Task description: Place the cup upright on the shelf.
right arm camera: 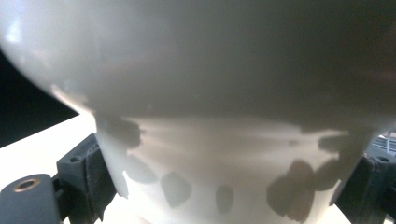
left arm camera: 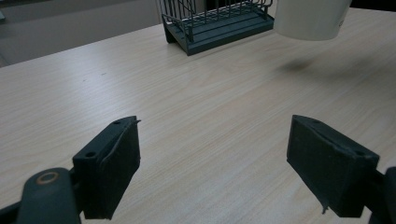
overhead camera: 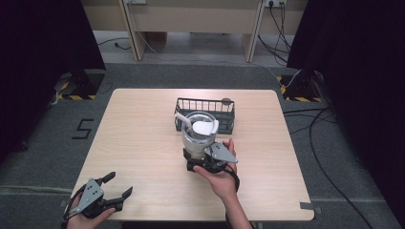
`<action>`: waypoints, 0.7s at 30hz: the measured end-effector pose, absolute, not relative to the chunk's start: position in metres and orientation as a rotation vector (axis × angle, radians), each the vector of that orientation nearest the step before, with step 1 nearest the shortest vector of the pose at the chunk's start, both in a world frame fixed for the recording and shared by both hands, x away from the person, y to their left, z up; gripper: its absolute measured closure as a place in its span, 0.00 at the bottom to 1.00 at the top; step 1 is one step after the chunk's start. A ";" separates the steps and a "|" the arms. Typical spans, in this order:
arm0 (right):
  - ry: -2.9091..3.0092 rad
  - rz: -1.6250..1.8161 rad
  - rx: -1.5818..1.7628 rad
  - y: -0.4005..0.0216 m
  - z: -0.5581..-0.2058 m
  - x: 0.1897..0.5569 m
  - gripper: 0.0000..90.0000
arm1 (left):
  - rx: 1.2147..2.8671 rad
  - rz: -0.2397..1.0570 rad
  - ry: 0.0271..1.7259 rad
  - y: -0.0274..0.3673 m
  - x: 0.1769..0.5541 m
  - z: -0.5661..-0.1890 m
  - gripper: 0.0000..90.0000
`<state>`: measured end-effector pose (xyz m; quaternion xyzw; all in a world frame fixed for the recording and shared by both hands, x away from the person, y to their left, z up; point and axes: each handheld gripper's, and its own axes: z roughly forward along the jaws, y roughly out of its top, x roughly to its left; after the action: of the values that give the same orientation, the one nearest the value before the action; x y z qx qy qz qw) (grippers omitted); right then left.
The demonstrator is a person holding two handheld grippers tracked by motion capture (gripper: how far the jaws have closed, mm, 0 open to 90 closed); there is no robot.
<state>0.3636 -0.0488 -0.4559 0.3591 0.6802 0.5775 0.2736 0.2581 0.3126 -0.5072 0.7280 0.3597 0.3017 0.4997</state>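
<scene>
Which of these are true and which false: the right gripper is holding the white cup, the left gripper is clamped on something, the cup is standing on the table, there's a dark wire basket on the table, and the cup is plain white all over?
1. The right gripper holds the white cup. True: its jaws press on both sides of the cup's base.
2. The left gripper is clamped on something. False: its jaws stand wide apart with only bare table between them.
3. The cup stands on the table. False: the left gripper view shows it lifted, its shadow on the wood below.
4. A dark wire basket sits on the table. True, beyond the cup.
5. The cup is plain white. False: the right gripper view shows dark patches near its base.
</scene>
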 end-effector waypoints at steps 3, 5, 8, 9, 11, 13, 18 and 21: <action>1.825 1.548 0.967 -0.050 -0.453 0.367 0.12 | 1.761 0.728 0.870 0.313 0.258 -0.508 0.19; 1.824 1.542 0.965 -0.050 -0.452 0.368 0.12 | 1.761 0.727 0.870 0.313 0.258 -0.507 0.19; 1.811 1.541 0.966 -0.051 -0.448 0.374 0.12 | 1.759 0.728 0.871 0.313 0.258 -0.507 0.19; 1.805 1.540 0.969 -0.051 -0.446 0.375 0.12 | 1.761 0.729 0.871 0.313 0.258 -0.507 0.19; 1.797 1.541 0.971 -0.051 -0.445 0.377 0.12 | 1.761 0.729 0.871 0.313 0.258 -0.507 0.19; 1.781 1.539 0.978 -0.051 -0.441 0.382 0.12 | 1.757 0.731 0.870 0.314 0.258 -0.507 0.19; 1.761 1.539 0.985 -0.051 -0.436 0.390 0.12 | 1.751 0.730 0.875 0.315 0.258 -0.507 0.19; 1.748 1.533 0.990 -0.052 -0.435 0.396 0.12 | 1.753 0.729 0.872 0.315 0.258 -0.507 0.19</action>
<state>0.3957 -0.0522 -0.4345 0.3735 0.6594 0.5781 0.3025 0.2583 0.3146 -0.5072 0.7257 0.3608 0.3017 0.5022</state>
